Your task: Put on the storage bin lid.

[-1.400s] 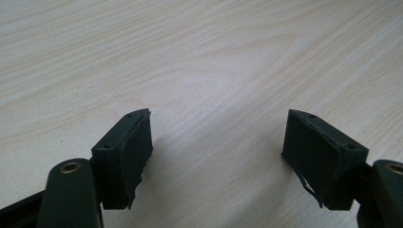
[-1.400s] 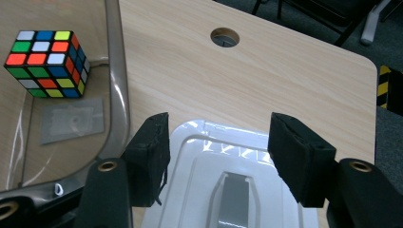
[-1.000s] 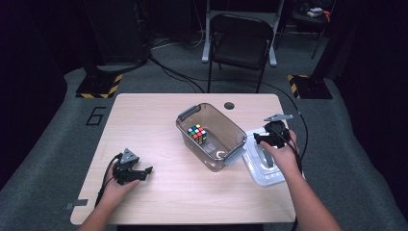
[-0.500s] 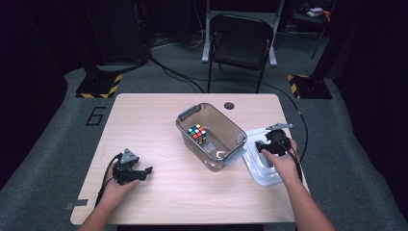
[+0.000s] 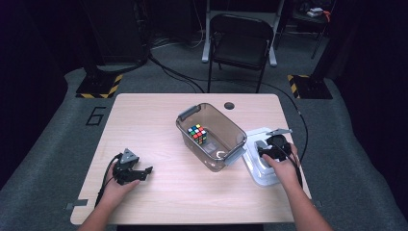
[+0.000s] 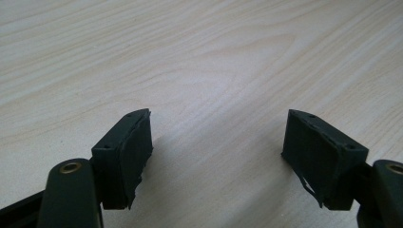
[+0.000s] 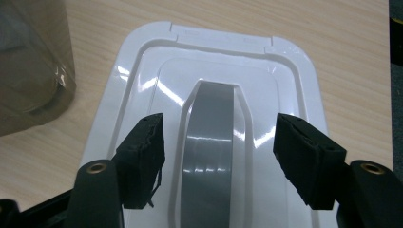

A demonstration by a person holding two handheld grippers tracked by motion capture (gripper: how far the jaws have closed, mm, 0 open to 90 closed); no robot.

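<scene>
Right gripper view: the right gripper (image 7: 218, 156) hangs just above the white lid (image 7: 142, 90), jaws apart, straddling its grey handle (image 7: 211, 156) without touching. The lid lies on the counter (image 5: 144, 125) right of the clear bin (image 5: 235, 134) holding a Rubik's cube (image 5: 197, 133). The step looks like grasping the handle; next, lower and close. Left of the bin, the left gripper (image 5: 139, 173) rests open.

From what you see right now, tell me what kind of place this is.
Probably a recording studio or lab set up for filmed tabletop tasks: a lone wooden table on grey carpet, dark surroundings, hazard-striped stand bases, and cables trailing across the floor.
</scene>
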